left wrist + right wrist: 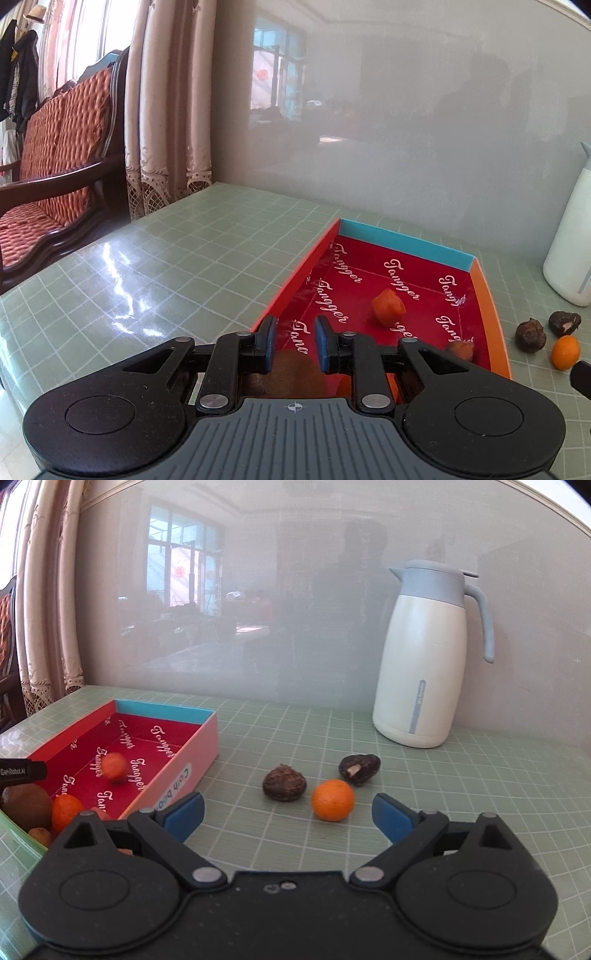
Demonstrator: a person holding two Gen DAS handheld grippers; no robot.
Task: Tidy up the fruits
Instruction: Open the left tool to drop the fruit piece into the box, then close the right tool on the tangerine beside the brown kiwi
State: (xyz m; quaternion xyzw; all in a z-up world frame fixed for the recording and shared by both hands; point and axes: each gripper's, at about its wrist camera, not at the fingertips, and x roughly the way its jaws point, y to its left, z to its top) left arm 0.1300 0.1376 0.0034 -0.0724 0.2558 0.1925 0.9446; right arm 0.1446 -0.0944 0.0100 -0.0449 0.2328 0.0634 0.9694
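A red-lined box [487,295] [207,738] lies on the green grid table. An orange fruit [388,307] [113,766] sits in its middle. My left gripper [294,345] hovers over the box's near end with its jaws a little apart and empty; a brown kiwi [291,374] [27,805] lies below it. A small brownish fruit [461,349] lies near it. My right gripper [288,818] is open wide, just short of a small orange [332,799] [565,352] on the table. Two dark brown fruits [283,782] [359,768] lie behind the orange.
A white and blue thermos jug [424,657] [570,236] stands at the back right against the wall. Near the box's front end are another orange [65,810], a small tan fruit [38,835] and a green rim [14,843]. A wooden sofa [55,155] stands left.
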